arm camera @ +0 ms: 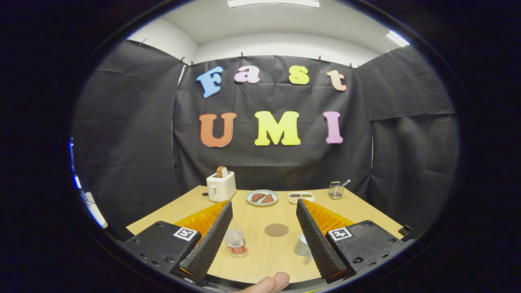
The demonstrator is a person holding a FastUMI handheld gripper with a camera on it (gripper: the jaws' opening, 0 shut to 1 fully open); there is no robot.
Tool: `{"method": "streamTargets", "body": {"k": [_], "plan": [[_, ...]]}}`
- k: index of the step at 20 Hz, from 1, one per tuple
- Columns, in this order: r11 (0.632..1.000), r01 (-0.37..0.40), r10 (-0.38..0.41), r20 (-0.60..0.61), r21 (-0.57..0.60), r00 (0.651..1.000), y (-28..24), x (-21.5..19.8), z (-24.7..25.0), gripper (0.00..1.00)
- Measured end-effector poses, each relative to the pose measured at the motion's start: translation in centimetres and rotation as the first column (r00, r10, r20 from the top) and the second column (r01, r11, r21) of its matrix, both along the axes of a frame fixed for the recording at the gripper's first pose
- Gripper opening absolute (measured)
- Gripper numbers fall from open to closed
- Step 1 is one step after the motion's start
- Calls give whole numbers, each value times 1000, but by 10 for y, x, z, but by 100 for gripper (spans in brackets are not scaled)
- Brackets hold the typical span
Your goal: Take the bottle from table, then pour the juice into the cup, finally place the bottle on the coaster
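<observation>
Gripper view: the gripper (263, 211) hangs wide open over the table's (268, 254) near edge, holding nothing. The bottle (235, 243) stands just inside one finger, the cup (302, 245) against the other, the round coaster (276, 230) between them. A toaster (221, 186), plate (262, 197), tray (301, 197) and wire basket (336, 190) line the far edge.

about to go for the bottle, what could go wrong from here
1. The bottle stands right beside one finger of the open gripper, not centred, so closing now might tip it.
2. The cup is partly hidden behind the other finger and could get bumped.
3. The coaster lies close between them, leaving little room when pouring.
</observation>
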State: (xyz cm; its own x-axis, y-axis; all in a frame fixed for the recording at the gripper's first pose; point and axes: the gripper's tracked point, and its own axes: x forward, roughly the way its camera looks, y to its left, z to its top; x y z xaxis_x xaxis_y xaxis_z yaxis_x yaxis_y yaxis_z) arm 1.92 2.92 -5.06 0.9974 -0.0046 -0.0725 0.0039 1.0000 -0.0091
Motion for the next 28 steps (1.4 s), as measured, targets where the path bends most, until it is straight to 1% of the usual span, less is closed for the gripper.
{"method": "streamTargets", "body": {"k": [6,11,16,18,23,24,28], "plan": [[1000,-1,1,2,0,1000,19,19,-25,100],[1000,-14,13,-27,-22,1000,37,39,-57,100],[999,-2,1,-24,-37,1000,47,59,-88,100],[1000,2,-3,-22,-24,1000,51,67,-105,100],[1000,-29,28,-66,-12,997,66,93,-155,100],[999,-48,48,-70,0,996,74,96,-164,100],[1000,-15,13,-78,-17,997,75,106,-187,100]]}}
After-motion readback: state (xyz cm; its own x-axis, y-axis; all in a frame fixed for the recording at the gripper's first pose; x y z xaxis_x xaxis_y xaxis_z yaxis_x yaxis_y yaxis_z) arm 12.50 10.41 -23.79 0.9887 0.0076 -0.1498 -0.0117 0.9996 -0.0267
